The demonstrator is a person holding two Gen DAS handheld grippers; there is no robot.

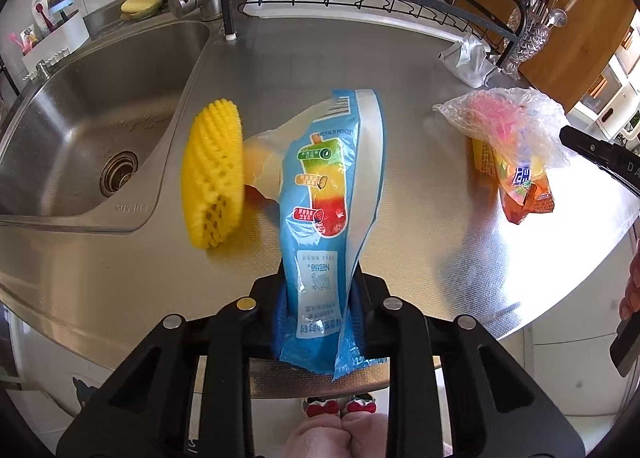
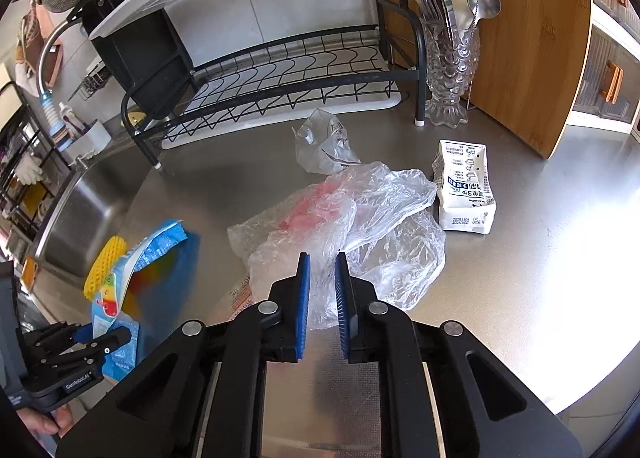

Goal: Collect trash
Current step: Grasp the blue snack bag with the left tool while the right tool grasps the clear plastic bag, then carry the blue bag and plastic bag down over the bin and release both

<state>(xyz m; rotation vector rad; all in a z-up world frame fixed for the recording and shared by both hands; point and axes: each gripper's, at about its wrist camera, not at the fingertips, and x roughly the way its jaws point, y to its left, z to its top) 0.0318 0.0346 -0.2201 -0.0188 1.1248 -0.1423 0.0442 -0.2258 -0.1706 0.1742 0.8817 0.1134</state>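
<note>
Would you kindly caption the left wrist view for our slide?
Left tongs clamp a blue popsicle wrapper above the steel counter.

- A blue ice-pop wrapper [image 1: 332, 194], printed with a striped green, yellow and red lolly, is held upright and crumpled between the blue pads of the left gripper [image 1: 318, 298], raised off the steel counter.
- A yellow foam fruit net [image 1: 214, 174] is seen just beside the wrapper, near the sink's edge.
- A crumpled clear plastic bag [image 2: 352, 218], pink showing through it, is spread on the counter over an orange snack packet [image 1: 528, 194].
- A smaller clear bag [image 2: 320, 146] is seen behind it, near the dish rack.
- A flattened white milk carton [image 2: 466, 186] is seen lying just right of the large bag.
</note>
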